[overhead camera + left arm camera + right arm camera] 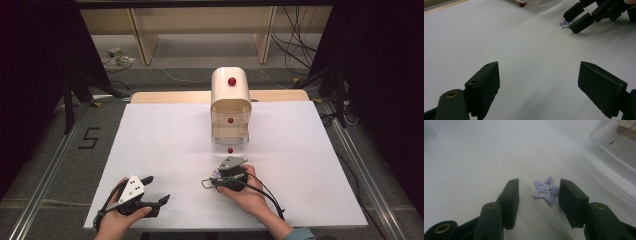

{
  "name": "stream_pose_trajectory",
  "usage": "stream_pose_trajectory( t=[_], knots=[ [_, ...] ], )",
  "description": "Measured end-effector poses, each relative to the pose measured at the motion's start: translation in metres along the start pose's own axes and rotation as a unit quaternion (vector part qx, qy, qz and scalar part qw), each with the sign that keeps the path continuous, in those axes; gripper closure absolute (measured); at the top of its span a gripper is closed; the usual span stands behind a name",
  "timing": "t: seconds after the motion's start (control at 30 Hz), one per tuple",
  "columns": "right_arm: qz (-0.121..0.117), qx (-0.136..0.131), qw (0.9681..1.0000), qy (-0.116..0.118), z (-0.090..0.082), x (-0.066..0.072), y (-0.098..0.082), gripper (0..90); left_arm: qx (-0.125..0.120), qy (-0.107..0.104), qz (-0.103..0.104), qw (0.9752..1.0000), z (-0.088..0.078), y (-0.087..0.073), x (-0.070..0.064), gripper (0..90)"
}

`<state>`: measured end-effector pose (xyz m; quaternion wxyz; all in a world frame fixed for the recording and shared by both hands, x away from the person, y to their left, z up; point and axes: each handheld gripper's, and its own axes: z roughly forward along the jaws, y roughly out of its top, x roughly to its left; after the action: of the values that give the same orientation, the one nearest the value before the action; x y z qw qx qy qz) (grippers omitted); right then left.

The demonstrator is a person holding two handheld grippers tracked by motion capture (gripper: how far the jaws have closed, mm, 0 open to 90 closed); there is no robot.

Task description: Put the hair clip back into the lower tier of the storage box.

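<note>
On the left side of the white counter [165, 130], the left claw [152, 192] is resting low in the person's hand, its 2 jaws standing wide apart with nothing between them, so it is released and waiting. Going to the right, the right claw [537, 195] is hovering just over the counter in front of the small cream drawer cabinet [230, 107], whose lowest clear drawer [616, 145] is standing pulled out. The purple star hair clip [546, 190] is lying flat on the counter between the 2 jaws of the right claw, much closer to the right-hand jaw, which is almost touching 1 point of the star, while the other jaw is standing apart from it. The jaws are half-closed but are not yet pressing on the clip. The right hand is clearly the nearer one; the left claw is well apart from the clip [565, 24].
</note>
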<state>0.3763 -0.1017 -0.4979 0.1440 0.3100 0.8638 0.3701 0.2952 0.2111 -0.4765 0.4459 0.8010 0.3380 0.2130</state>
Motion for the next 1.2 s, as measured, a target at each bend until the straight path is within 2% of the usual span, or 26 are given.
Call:
stream_pose_trajectory(
  t=[0.23, 0.4, 0.77, 1.2],
  knots=[
    [0.006, 0.001, 0.9999, -0.008, -0.0001, 0.0025, -0.0002, 59.0, 0.0, 0.0, 0.0, 1.0, -0.0004, 0.0, 0.0001, 17.7],
    [0.013, -0.001, 0.9999, -0.007, -0.0001, -0.0024, -0.0003, 66.0, -0.001, 0.001, 0.0, 1.0, -0.0008, -0.0001, 0.0002, 17.7],
    [0.013, -0.004, 0.9996, -0.023, 0.0011, 0.0011, -0.0003, 70.7, -0.001, 0.0, 0.001, 1.0, -0.0008, -0.0001, -0.0003, 17.9],
    [0.012, -0.006, 0.9997, -0.021, 0.0009, -0.0009, -0.0002, 74.9, -0.002, 0.0, 0.001, 1.0, -0.0011, -0.0002, 0.0, 18.0]
  ],
)
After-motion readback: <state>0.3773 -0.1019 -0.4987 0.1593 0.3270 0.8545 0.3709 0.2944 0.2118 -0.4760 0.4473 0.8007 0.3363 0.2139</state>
